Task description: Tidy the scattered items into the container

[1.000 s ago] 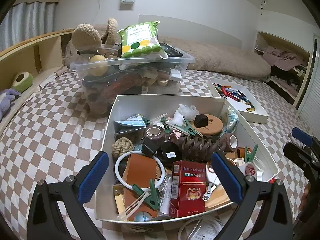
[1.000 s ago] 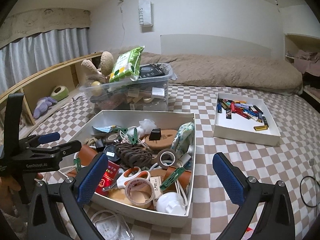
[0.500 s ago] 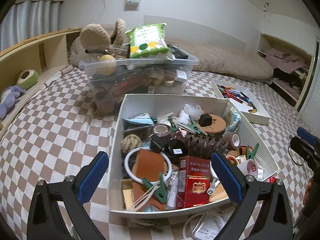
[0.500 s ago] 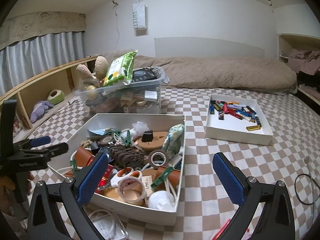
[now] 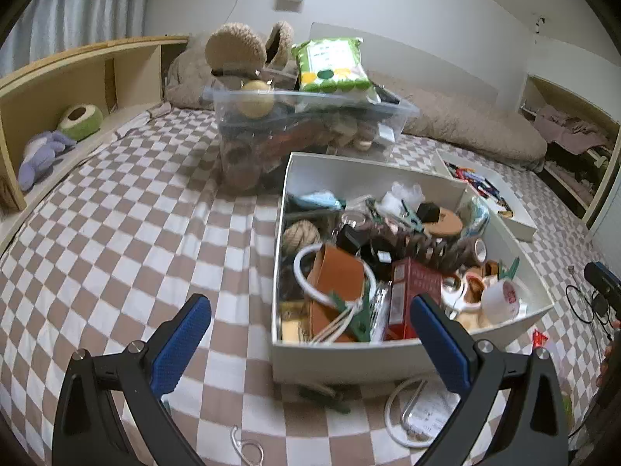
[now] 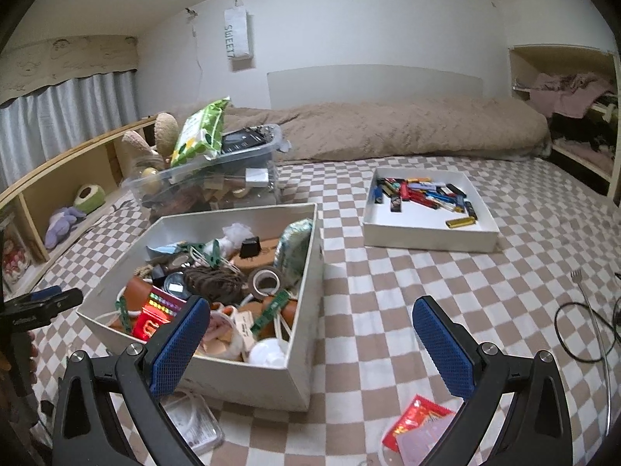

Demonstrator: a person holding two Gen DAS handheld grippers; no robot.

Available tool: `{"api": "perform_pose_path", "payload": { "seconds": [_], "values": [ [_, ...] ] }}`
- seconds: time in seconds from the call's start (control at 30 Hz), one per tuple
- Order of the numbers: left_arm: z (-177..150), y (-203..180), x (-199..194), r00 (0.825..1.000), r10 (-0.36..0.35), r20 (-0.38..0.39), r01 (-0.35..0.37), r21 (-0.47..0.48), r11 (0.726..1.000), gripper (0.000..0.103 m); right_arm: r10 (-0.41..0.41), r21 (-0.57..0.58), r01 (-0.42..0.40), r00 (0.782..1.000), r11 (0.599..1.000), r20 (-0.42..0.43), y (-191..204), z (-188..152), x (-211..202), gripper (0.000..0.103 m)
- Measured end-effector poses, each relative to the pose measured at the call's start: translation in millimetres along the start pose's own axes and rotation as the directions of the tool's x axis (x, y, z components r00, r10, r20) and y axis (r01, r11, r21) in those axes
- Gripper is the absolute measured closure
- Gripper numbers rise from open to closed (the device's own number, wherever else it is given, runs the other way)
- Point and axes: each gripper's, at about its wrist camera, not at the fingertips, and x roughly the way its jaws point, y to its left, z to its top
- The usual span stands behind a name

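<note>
My left gripper (image 5: 310, 343): jaws wide apart, nothing between the blue pads, hovering over the brown-and-white checkered bedspread (image 5: 128, 240) by the near left corner of the box.
My right gripper (image 6: 310, 339): jaws spread wide, holding nothing, above the bedspread beside the box's near right corner.
Large white open cardboard box (image 6: 306, 295): sits mid-bed, heaped with odds and ends, among them a tan leather pouch (image 5: 335, 277), a red printed carton (image 5: 411, 291) and a brown tape roll (image 6: 266, 281).
Red foil sachet (image 6: 417, 423): loose on the bedspread near its front edge, just right of the box.
Clear flat packet with a white cord (image 5: 423, 411): on the bedspread against the box's near wall.
Shallow white tray of coloured lighters (image 6: 427, 233): well apart, toward the right edge.
Clear plastic bin (image 5: 310, 124): behind the box, overfilled.
</note>
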Motion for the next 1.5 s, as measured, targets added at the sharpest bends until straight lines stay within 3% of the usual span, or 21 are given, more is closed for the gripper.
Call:
{"api": "perform_pose_path", "payload": {
  "seconds": [0.2,0.57,0.77,0.97,1.13,1.33,1.5],
  "values": [
    [-19,-2,1,0.999,-0.011,-0.039,0.011,0.008,1.0,0.0,-0.026,0.017,0.026,0.999,1.0,-0.035,-10,-14,1,0.0],
    [-49,-26,4,0.989,-0.109,-0.098,0.113,0.027,0.993,0.0,-0.078,0.074,0.088,0.99,0.993,-0.118,-37,-42,7,0.0],
    [-65,-49,17,0.976,-0.152,-0.158,0.163,0.062,0.985,0.0,-0.097,0.088,0.111,0.984,0.99,-0.151,-46,-54,7,0.0],
    [-84,-75,31,0.945,-0.229,-0.234,0.248,0.057,0.967,0.0,-0.094,0.116,0.115,0.98,0.987,-0.178,-60,-64,5,0.0],
    [-95,-91,41,0.932,-0.234,-0.276,0.263,0.071,0.962,0.0,-0.093,0.174,0.126,0.978,0.977,-0.188,-76,-69,5,0.0],
    [-101,-90,55,0.915,-0.258,-0.312,0.276,0.017,0.961,0.0,-0.191,0.127,0.228,0.949,0.965,-0.249,-85,-78,12,0.0],
    [-103,-84,69,0.895,-0.286,-0.342,0.279,-0.07,0.958,0.0,-0.282,-0.036,0.284,0.912,0.958,-0.297,-78,-84,16,0.0]
  ]
}}
